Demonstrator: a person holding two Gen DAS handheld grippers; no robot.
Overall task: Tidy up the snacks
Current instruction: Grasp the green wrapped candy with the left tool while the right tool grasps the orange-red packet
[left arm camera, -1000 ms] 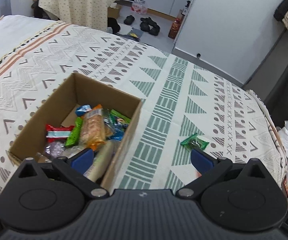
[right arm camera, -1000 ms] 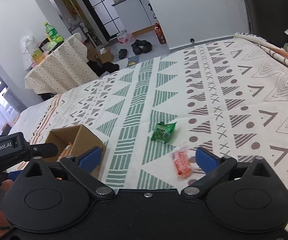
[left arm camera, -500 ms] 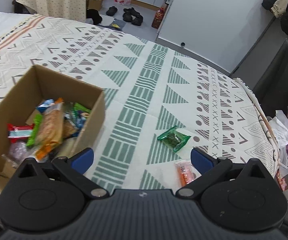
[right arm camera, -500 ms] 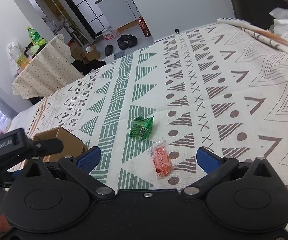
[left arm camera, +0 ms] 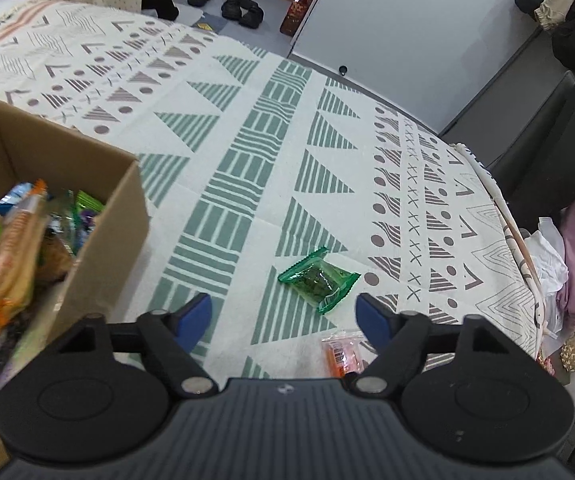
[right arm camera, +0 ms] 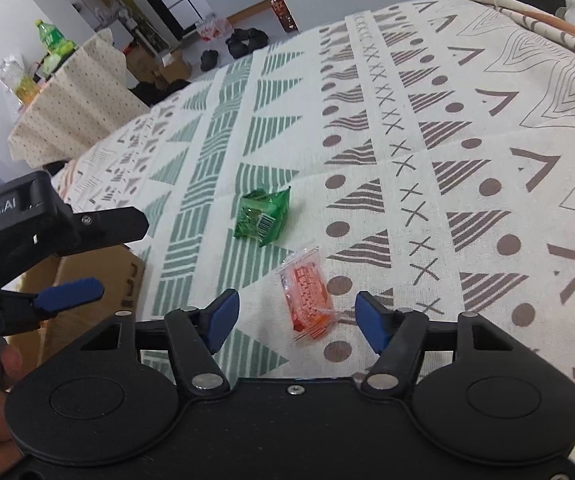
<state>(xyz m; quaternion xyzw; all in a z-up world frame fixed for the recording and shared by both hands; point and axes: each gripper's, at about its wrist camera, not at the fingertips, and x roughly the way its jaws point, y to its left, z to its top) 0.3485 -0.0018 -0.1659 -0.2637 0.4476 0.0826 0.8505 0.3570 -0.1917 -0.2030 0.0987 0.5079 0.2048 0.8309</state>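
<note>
A: Both grippers have swung nearer the loose snacks. The left gripper [left arm camera: 283,318] gapes empty, the green packet [left arm camera: 318,279] at twelve o'clock.

B: The right gripper [right arm camera: 297,318] also gapes, the orange packet [right arm camera: 306,296] between its fingers on the bedspread [right arm camera: 467,128]; the box [left arm camera: 99,240] sits at nine o'clock.

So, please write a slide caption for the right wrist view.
Open right gripper lines up over the orange snack packet.

white wall [left arm camera: 407,20] | draped side table [right arm camera: 75,100] (bottles on top) | patterned bedspread [left arm camera: 247,140]
</note>
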